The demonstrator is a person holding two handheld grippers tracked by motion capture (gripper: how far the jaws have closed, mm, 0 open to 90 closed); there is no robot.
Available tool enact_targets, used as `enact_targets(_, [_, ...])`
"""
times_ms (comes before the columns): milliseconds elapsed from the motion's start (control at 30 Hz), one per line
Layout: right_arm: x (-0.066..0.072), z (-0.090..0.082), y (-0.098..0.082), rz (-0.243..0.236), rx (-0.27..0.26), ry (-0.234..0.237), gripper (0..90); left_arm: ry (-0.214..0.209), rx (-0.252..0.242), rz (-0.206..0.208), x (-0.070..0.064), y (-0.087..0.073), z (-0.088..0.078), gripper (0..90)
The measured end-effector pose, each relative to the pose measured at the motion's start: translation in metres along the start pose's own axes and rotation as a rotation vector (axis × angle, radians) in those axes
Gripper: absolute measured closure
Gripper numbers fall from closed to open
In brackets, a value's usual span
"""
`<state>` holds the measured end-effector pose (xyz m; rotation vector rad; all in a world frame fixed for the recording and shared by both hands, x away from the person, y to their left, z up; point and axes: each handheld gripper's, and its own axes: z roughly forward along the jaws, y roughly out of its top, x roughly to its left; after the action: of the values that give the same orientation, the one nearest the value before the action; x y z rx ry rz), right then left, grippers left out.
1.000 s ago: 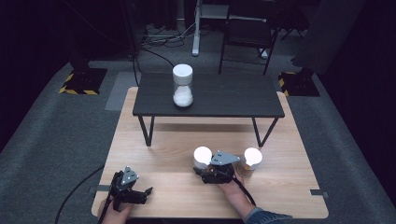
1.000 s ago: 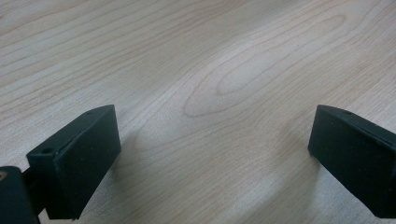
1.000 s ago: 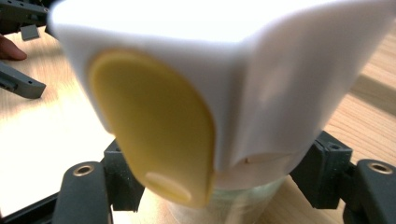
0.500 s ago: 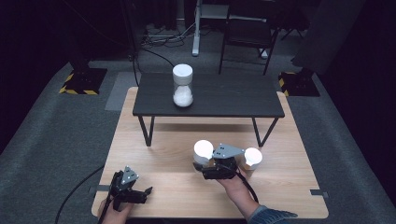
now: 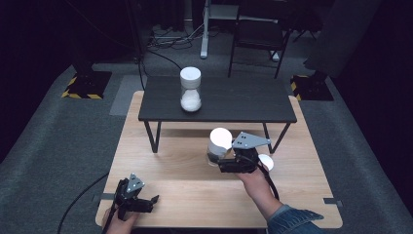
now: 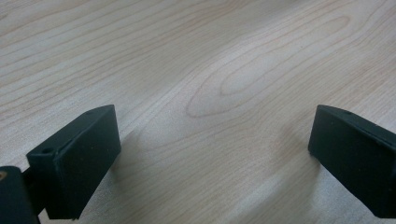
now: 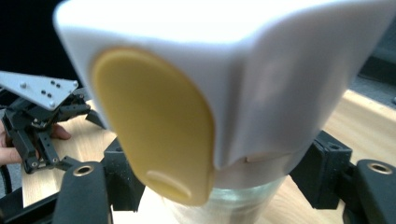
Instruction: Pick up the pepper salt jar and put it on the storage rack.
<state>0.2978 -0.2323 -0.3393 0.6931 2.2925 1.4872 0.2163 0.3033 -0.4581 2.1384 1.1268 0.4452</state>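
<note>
Gripping a glass shaker jar (image 5: 217, 146) w/ a white cap, the right gripper (image 5: 229, 163) has its jaws closed on the jar's clear body just below the cap, near the middle of the light wood table (image 5: 195, 195), in front of the black raised shelf (image 5: 219, 100). In the right gripper view the cap (image 7: 261, 70) has a yellowish flip tab (image 7: 154, 126) on its face; no brand, label or writing readable on it. Jar's lower part is cut off at the bottom edge there, so contents can't be told from that view; in the high view the body is dark and partly hidden by the gripper, contents unclear.

A 2nd jar (image 5: 190, 89), same white cap, stands upright on the shelf, toward its left half; clear glass, approx. half full of white grains or powder.

Just right of the right gripper a small white round thing (image 5: 266, 162) shows on the table, mostly hidden behind the gripper and hand; can't tell what it is.

The left gripper (image 5: 146, 202) sits at the near left corner of the table, jaws wide apart, nothing between them. Left gripper view: bare wood grain between both black jaws, tips low over the table top.

Far bkgd: dark floor, chair legs, cables; detail hard to make out.
</note>
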Motion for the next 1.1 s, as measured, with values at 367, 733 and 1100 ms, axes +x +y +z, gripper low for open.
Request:
enact_targets(367, [-0.013,-0.024,0.036,0.004,-0.027,-0.044,29.9,-0.011,0.001,0.015,0.004,0.001,0.001,2.1])
enact_targets(733, [-0.021,-0.030,0.071,0.018,-0.042,-0.133,29.9,-0.005,0.003,0.011,0.005,0.004,0.003,1.5])
enact_targets(1100, [-0.035,-0.015,0.100,0.044,-0.033,-0.231,29.9,-0.005,0.004,0.005,0.008,0.003,0.003,1.1])
